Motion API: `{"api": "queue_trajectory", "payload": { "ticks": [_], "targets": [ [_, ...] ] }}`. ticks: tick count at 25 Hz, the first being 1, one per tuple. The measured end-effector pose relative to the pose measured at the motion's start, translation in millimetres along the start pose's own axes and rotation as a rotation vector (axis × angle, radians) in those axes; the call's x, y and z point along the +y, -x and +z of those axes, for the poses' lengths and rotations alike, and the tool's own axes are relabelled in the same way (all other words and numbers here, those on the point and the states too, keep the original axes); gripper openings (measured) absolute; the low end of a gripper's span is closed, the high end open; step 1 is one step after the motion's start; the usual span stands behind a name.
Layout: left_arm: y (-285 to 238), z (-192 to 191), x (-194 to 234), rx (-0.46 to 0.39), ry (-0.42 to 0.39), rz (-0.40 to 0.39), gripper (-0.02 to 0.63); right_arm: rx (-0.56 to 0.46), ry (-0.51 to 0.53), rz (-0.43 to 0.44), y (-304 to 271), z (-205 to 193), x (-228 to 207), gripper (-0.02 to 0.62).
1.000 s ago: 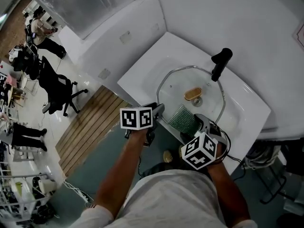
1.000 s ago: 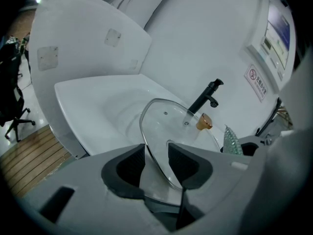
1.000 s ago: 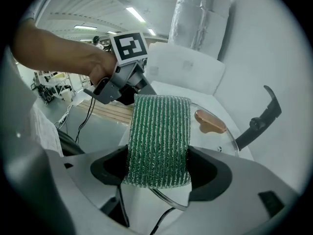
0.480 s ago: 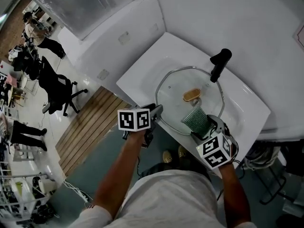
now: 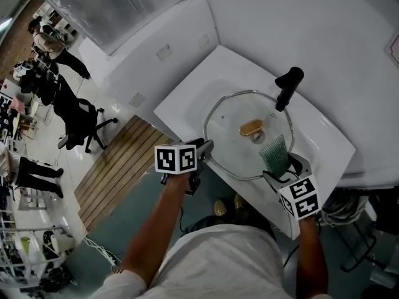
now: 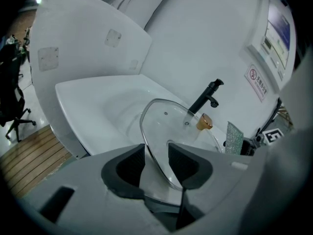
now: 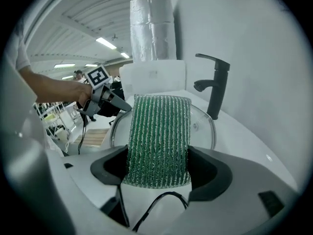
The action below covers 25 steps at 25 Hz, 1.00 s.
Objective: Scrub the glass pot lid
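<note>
the glass pot lid (image 5: 230, 136) is a big clear round one with a metal rim and a gold-ish knob (image 5: 251, 128) in the middle. it sits over the white sink (image 5: 187, 98), near-left rim pinched in the left gripper (image 5: 206, 145). the green scrub pad (image 5: 275, 154) is over its right side, clamped in the right gripper (image 5: 278, 170).

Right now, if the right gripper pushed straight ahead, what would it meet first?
Probably the glass lid: the green scrub pad in the right gripper points at it, though depth is unclear.
</note>
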<state>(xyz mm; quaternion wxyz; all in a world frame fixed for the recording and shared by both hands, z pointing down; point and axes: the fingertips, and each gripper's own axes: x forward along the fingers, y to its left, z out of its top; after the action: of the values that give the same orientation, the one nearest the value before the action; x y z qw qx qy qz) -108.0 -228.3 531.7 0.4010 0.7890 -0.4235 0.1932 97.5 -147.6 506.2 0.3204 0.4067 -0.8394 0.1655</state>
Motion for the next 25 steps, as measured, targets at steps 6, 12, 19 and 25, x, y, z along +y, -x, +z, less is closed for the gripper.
{"api": "queue_trajectory", "payload": {
  "ticks": [6, 12, 19, 25],
  "targets": [
    [2, 2, 0, 0.006, -0.044, 0.033, 0.161, -0.095, -0.15, 0.076, 11, 12, 0, 0.348],
    [17, 10, -13, -0.027, -0.101, 0.036, 0.161, -0.175, -0.178, 0.134, 26, 43, 8, 0.348],
    [60, 44, -64, -0.232, -0.222, -0.08, 0.152, -0.319, -0.142, 0.227, 51, 100, 30, 0.348],
    [104, 66, -115, -0.445, -0.354, -0.199, 0.094, -0.465, -0.074, 0.265, 75, 148, 53, 0.348]
  ]
}}
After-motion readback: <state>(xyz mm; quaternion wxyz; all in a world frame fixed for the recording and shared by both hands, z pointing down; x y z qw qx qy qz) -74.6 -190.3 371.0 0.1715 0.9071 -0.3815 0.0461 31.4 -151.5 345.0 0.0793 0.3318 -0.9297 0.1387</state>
